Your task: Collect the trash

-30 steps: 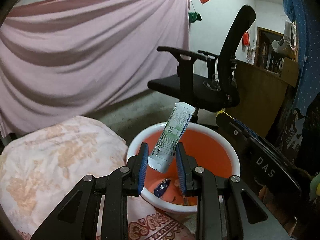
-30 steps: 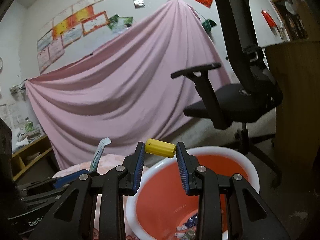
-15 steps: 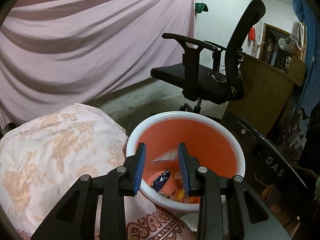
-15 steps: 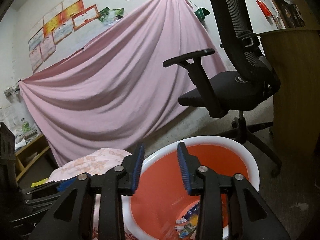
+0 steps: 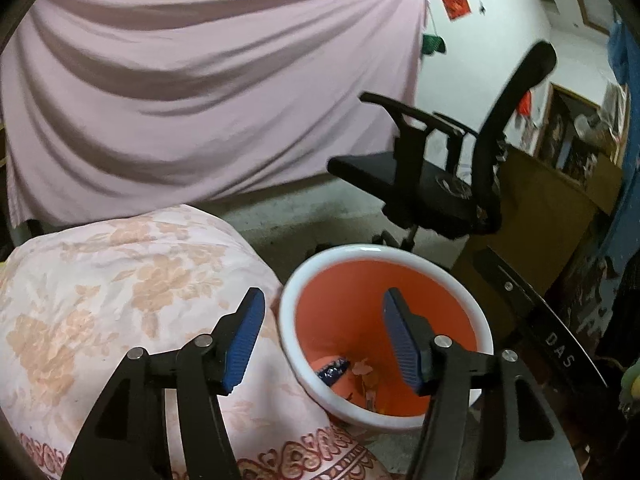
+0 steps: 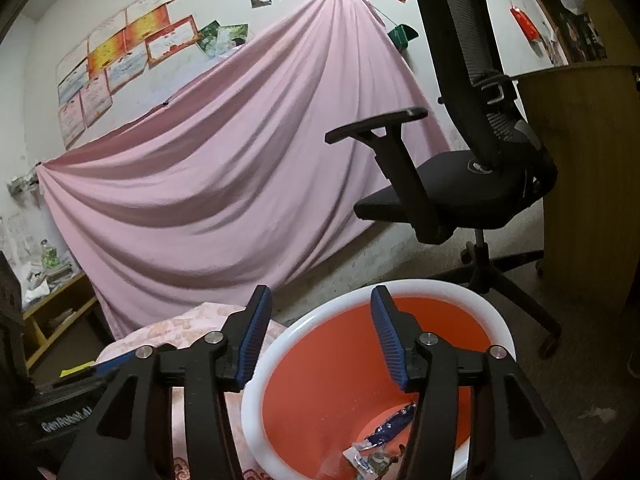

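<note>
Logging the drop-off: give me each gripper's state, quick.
Left gripper: open, empty, over the bin.
Right gripper: open, empty, over the bin.

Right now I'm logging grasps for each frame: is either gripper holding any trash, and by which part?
Nothing is held. The left gripper and the right gripper are both open and empty above the orange bin, with wrappers lying at its bottom.
</note>
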